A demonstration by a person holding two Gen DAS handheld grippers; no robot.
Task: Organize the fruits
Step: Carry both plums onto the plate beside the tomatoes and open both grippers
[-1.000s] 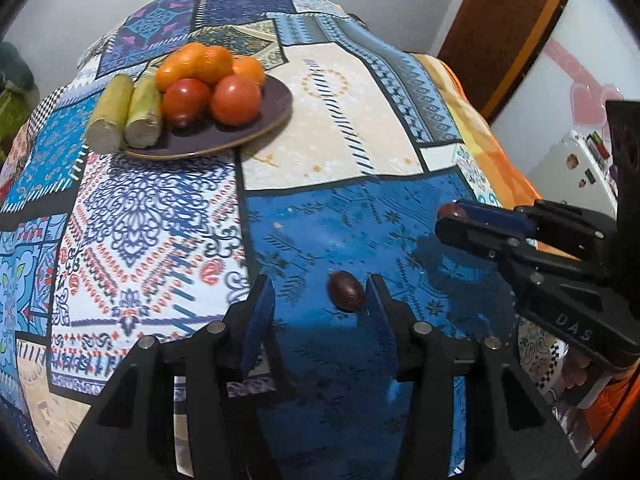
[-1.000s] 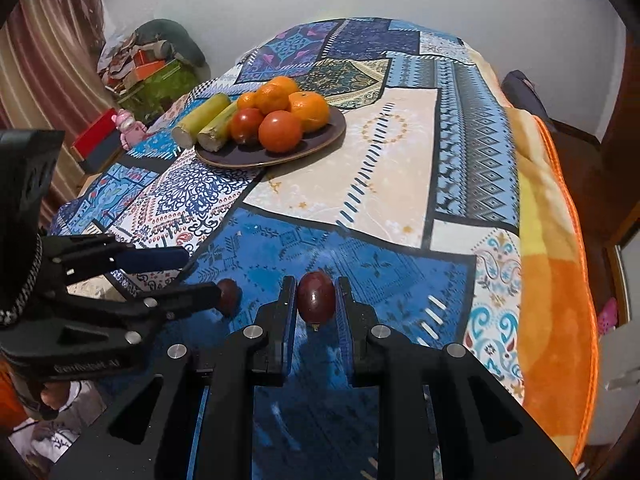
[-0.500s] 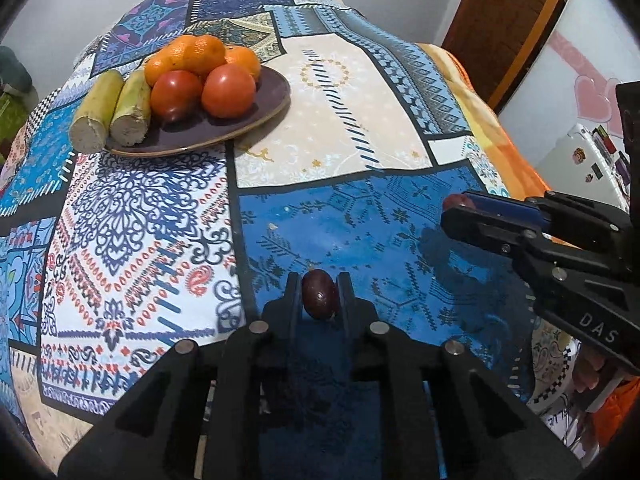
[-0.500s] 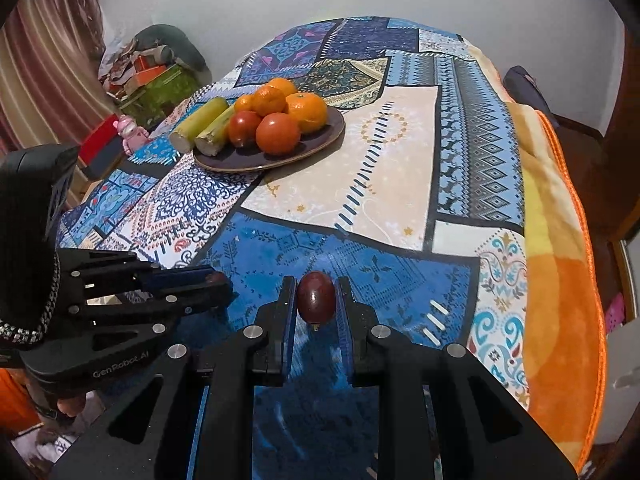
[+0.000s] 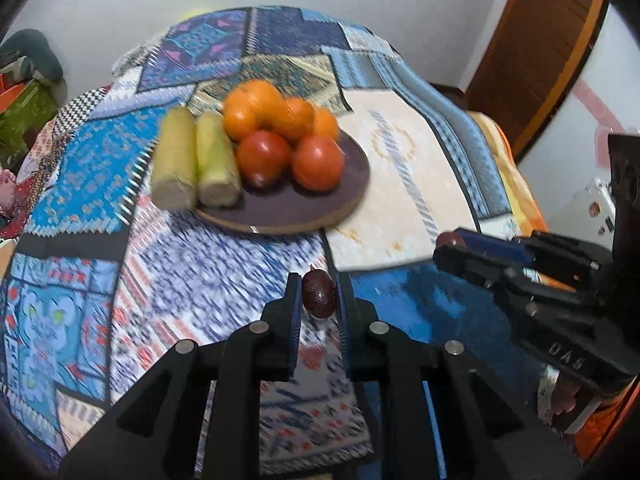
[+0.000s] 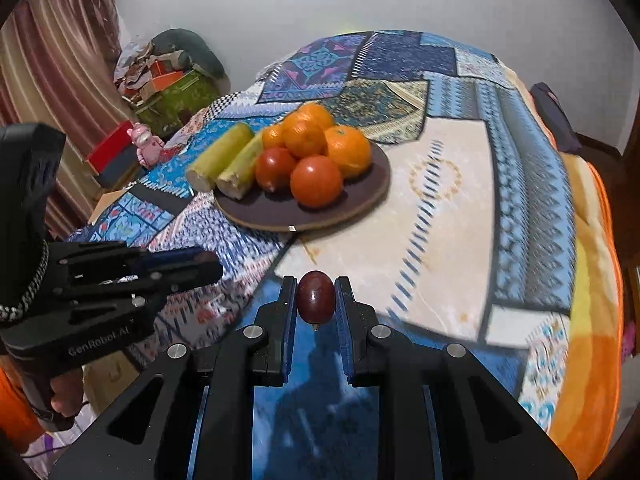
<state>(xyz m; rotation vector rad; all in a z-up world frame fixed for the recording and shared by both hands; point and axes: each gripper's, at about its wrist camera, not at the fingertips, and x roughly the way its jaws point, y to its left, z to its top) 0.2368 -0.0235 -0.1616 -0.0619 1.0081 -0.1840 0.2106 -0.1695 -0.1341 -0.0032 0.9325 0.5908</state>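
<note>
On my far left the patchwork bedspread [image 6: 460, 184] drops off toward a striped curtain [image 6: 48, 80] and a heap of boxes and cloth [image 6: 172, 80] against the wall, so there is little free room on that side. My left hand-held gripper [image 5: 319, 300] is clenched on a small, dark purple, egg-shaped fruit [image 5: 319, 295] with a dull, slightly speckled skin; both blue pads press its sides and it hangs clear of the cloth. The jaws closed down on it within the last second.

Ahead lies a round, dark brown plate [image 5: 304, 212] with a pale wooden rim, resting flat on the bedspread. On its left edge two thick, pale green cane pieces [image 5: 192, 160] lie side by side, their cut ends overhanging the rim. Beside them sit two smooth red tomatoes [image 5: 292, 158], touching, and behind those a pile of dimpled oranges [image 5: 276, 112]. The near part of the plate is bare.

My right hand-held gripper [image 6: 316, 298] is likewise clamped on a second fruit [image 6: 315, 297], glossier and reddish brown, oval, with a small stub at its lower end. Between it and the plate the cream patch of cloth is open. Further right the bedspread ends in an orange fleece border [image 6: 592, 320] that falls away over the bed's edge, with a wooden door [image 5: 536, 40] beyond.
</note>
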